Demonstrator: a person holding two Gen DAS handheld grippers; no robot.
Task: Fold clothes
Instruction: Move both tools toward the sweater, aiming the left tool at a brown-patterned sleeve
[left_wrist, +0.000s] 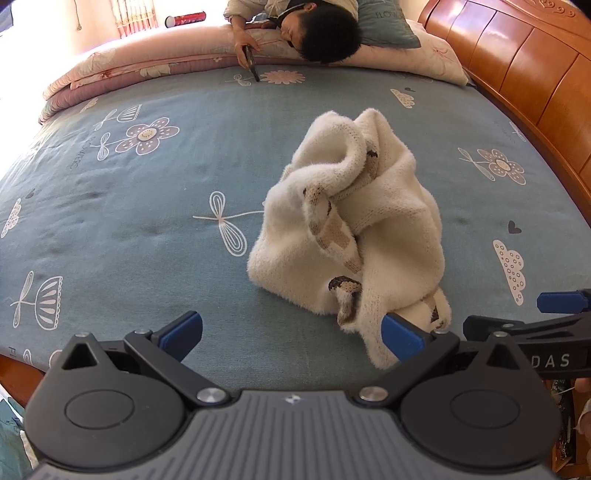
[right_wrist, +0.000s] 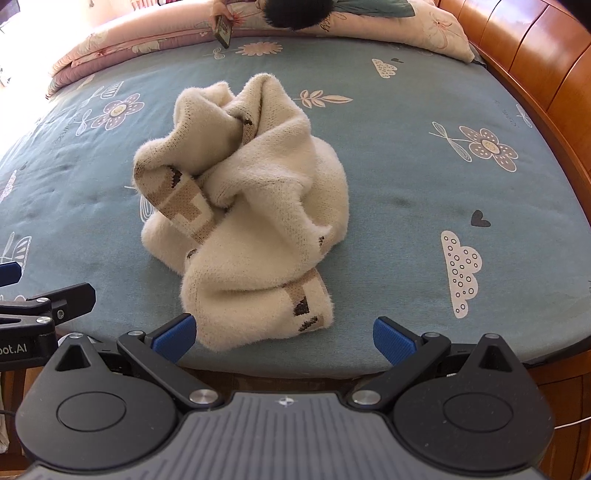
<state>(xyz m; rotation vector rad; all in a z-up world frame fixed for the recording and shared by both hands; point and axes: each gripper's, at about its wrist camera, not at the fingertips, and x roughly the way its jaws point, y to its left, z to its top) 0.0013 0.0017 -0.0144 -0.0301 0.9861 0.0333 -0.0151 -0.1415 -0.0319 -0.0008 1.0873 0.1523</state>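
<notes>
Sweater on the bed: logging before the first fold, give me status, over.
Left gripper and right gripper open, empty. Cream sweater crumpled, unfolded, on blue sheet. Person lying at far edge, clear of the sweater.

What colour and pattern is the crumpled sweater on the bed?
The sweater is fluffy cream-white with a tan, brown and black blocky band; the right wrist view shows it best.

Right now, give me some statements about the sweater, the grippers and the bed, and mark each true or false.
1. The sweater lies crumpled in a heap. True.
2. The left gripper is shut on the sweater. False: it is open and holds nothing.
3. The right gripper is open. True.
4. The sweater is plain black. False: it is cream with brown patches.
5. A person lies at the far side of the bed. True.
</notes>
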